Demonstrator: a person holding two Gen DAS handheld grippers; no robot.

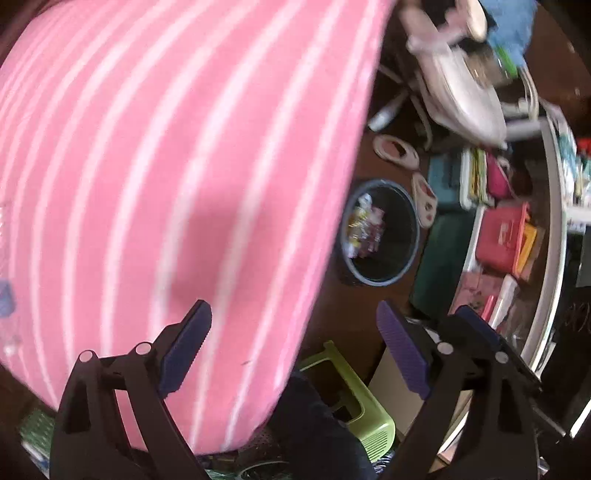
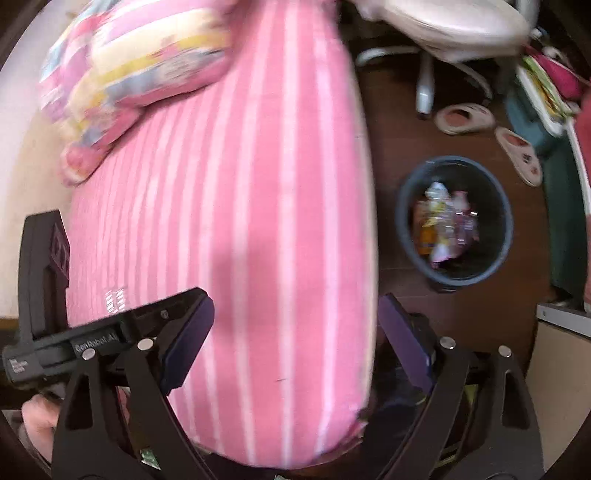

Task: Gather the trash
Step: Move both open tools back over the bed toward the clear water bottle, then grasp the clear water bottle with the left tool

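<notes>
A dark round trash bin (image 1: 399, 254) stands on the brown floor beside the bed, with colourful wrappers (image 1: 364, 230) inside. It also shows in the right wrist view (image 2: 410, 229) with its wrappers (image 2: 445, 229). My left gripper (image 1: 293, 349) is open and empty above the edge of the pink striped bed (image 1: 166, 166). My right gripper (image 2: 295, 338) is open and empty above the same bed (image 2: 240, 221). The left gripper's body (image 2: 40, 295) shows at the left of the right wrist view.
A patterned pillow (image 2: 129, 62) lies at the head of the bed. A pale office chair (image 2: 454, 26), two slippers (image 2: 465, 118) and cluttered shelves (image 1: 506, 236) stand around the bin. A green plastic stool (image 1: 351, 402) is near the bed's foot.
</notes>
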